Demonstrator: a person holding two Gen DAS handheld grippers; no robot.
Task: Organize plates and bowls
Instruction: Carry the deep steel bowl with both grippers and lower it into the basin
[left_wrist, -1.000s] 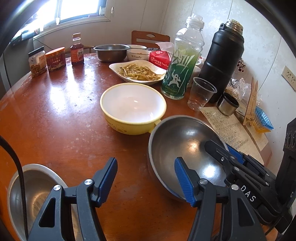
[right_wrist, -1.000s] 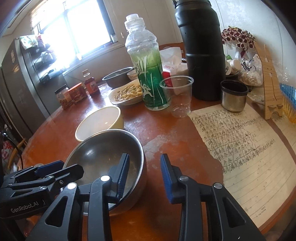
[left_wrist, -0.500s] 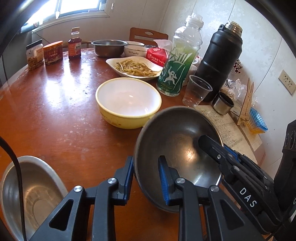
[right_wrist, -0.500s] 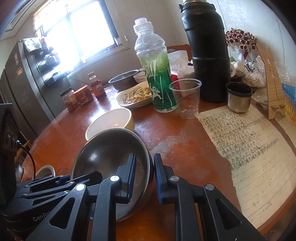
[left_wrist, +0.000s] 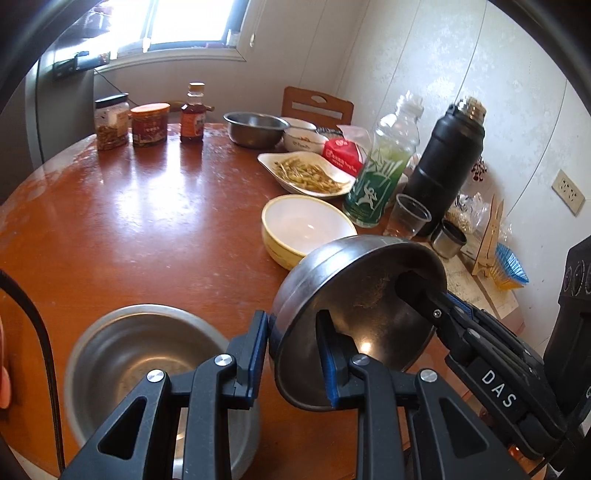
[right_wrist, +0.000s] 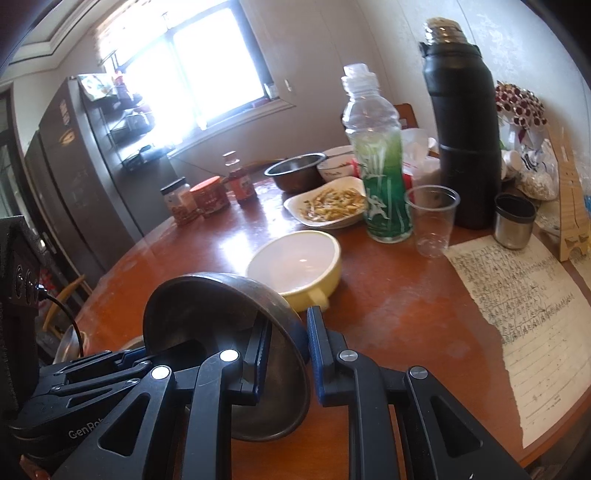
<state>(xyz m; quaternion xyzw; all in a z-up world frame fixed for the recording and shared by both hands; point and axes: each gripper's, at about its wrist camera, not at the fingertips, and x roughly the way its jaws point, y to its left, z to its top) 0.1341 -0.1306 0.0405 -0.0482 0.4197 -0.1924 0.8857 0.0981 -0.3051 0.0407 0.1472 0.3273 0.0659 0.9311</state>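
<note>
While both grippers clamp opposite rim edges of the dark steel bowl (left_wrist: 354, 317), the task looks barely started. The left gripper (left_wrist: 291, 354) pinches the near rim; the right gripper (right_wrist: 286, 356) pinches the far side, each jaw pair narrow with the bowl wall between the pads. The bowl hangs tilted, clear of the bench (left_wrist: 147, 229), beside the yellow bowl (left_wrist: 303, 229). A second steel bowl (left_wrist: 140, 354) sits just left, likely the nesting target. Left to sort: yellow bowl, the far steel bowl (left_wrist: 255, 127), the plate of food (left_wrist: 306, 173). Both grippers point steeply down toward the bench, converging from either side.
</note>
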